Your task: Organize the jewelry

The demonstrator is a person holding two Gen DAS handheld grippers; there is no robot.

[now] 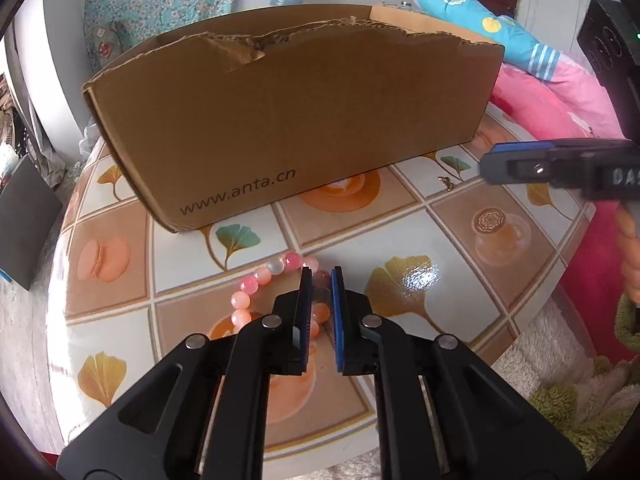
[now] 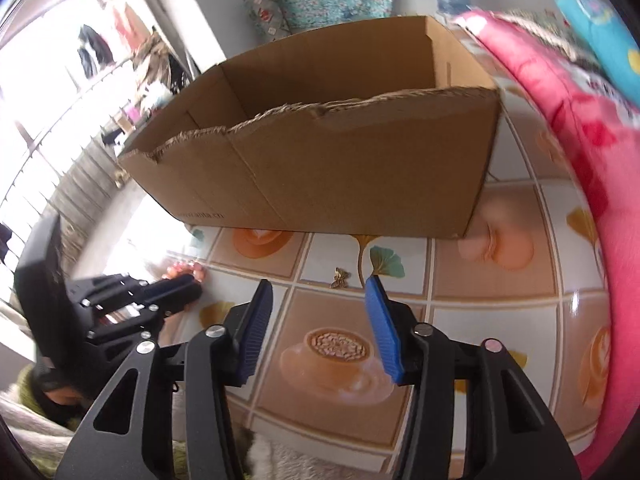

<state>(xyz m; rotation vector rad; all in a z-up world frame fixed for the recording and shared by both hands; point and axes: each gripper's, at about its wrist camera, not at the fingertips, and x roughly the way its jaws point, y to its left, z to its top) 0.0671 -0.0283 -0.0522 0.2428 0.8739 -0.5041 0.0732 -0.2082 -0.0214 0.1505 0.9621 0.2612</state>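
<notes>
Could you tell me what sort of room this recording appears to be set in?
Probably a bedroom in a home: pink bedding beside the patterned table, a floral sheet on the wall, and clothes hanging by the window.

Box (image 1: 304, 120): plain brown cardboard, dark web address printed low on its side
Bracelet (image 1: 256, 284): pink, peach and milky-white beads
Surface (image 1: 400, 232): white and tan squares with ginkgo leaves, coffee cups, macarons
Charm (image 2: 340, 278): gold butterfly
Tool pads (image 2: 380, 332): blue on black arms
Bedding (image 2: 580, 128): hot pink
</notes>
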